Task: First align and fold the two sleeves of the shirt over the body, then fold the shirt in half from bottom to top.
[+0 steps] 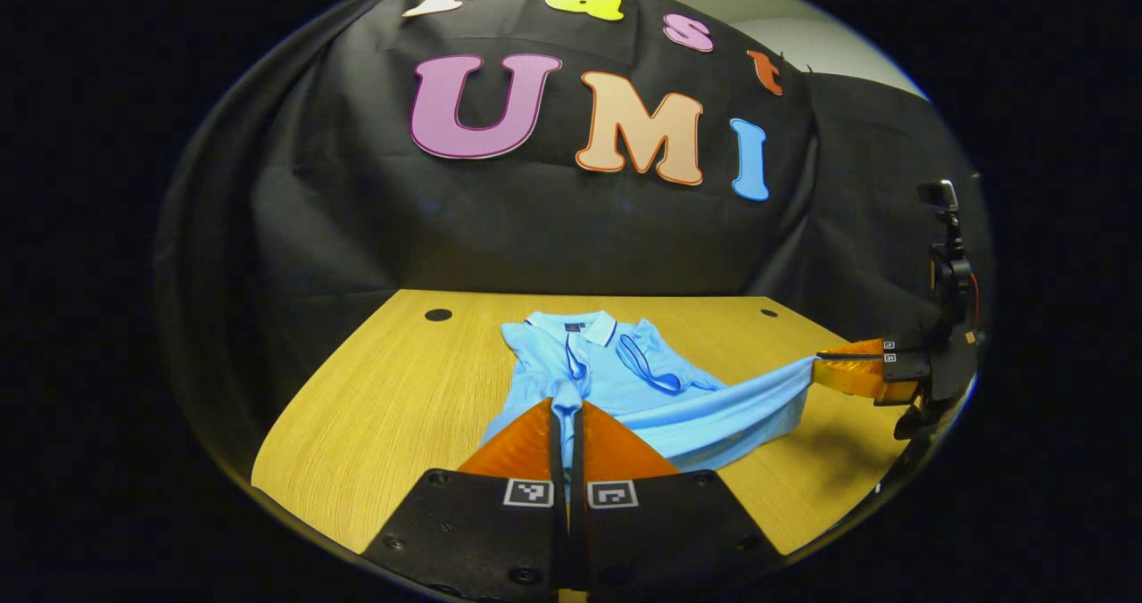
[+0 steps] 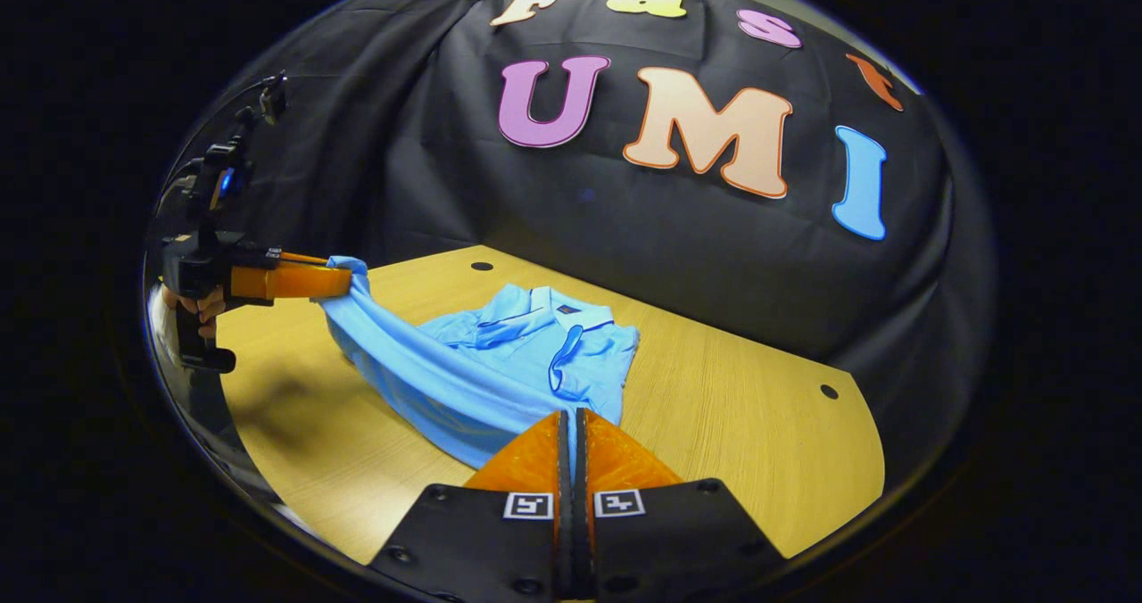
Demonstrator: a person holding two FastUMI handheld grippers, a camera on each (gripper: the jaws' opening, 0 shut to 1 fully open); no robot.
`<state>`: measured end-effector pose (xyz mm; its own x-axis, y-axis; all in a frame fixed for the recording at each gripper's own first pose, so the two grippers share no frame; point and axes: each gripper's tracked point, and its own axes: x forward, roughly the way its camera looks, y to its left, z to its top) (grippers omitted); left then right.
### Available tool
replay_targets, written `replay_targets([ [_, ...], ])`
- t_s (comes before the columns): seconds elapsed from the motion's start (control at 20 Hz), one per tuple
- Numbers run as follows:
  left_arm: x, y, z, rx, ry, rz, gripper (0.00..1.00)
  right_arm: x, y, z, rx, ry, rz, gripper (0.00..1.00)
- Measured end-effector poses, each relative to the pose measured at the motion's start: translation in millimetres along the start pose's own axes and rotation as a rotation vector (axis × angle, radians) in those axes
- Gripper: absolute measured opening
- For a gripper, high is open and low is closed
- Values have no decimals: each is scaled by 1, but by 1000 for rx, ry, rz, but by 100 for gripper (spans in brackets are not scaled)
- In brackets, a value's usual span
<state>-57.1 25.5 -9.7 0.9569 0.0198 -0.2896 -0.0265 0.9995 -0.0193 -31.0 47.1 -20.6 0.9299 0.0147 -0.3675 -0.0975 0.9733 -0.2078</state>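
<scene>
Left gripper view has the table across the lower half of the frame, and on it the shirt lies at centre, collar toward the top, both sleeves already laid over the body. The hem is off the wood and stretched between the two grippers, so I take it the bottom-to-top fold is under way.

Left gripper sits at bottom centre, its jaws closed with a strip of hem cloth pinched between them. Right gripper shows at the right edge of that frame, closed on the other hem corner. Right gripper view agrees: shirt at centre, its own gripper at bottom centre clamped on cloth, and the left one at upper left of the frame holding a bunched corner, with a hand behind it.

What could go wrong, as I judge it:
- the hem sags between the two grips, so it may land creased or crooked if the grippers travel unevenly
- dragging the hem forward could tug the folded sleeves out of place, since nothing pins them
- the bunched corner looks like a thin hold and might slip free under tension
- the whole shirt could slide on the smooth wood

No containers stand on the table, so nothing is held in any
</scene>
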Motion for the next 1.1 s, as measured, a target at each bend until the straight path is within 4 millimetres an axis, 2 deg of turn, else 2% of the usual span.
replay_targets([
  [0.25,55,18,29,-50,-23,24,0,48,-22,30,6,17,-46,2],
  [0.45,106,37,50,-66,-45,63,0,96,-37,53,50,24,-81,2],
  [0.55,134,43,55,-53,-39,80,0,124,-45,56,56,36,-107,0],
  [0.65,161,50,60,-58,-46,98,0,152,-52,53,73,60,-128,2],
  [0.75,185,59,57,-79,-37,125,0,180,-58,46,109,75,-146,0],
  [0.8,198,63,52,-86,-26,136,0,193,-60,42,138,87,-150,2],
  [0.85,208,69,48,-83,-20,153,0,205,-61,38,171,92,-155,0],
  [0.95,225,76,36,-71,3,183,0,231,-65,32,225,89,-165,2],
  [1.1,247,83,29,-50,11,212,0,253,-69,29,249,81,-179,2],
])
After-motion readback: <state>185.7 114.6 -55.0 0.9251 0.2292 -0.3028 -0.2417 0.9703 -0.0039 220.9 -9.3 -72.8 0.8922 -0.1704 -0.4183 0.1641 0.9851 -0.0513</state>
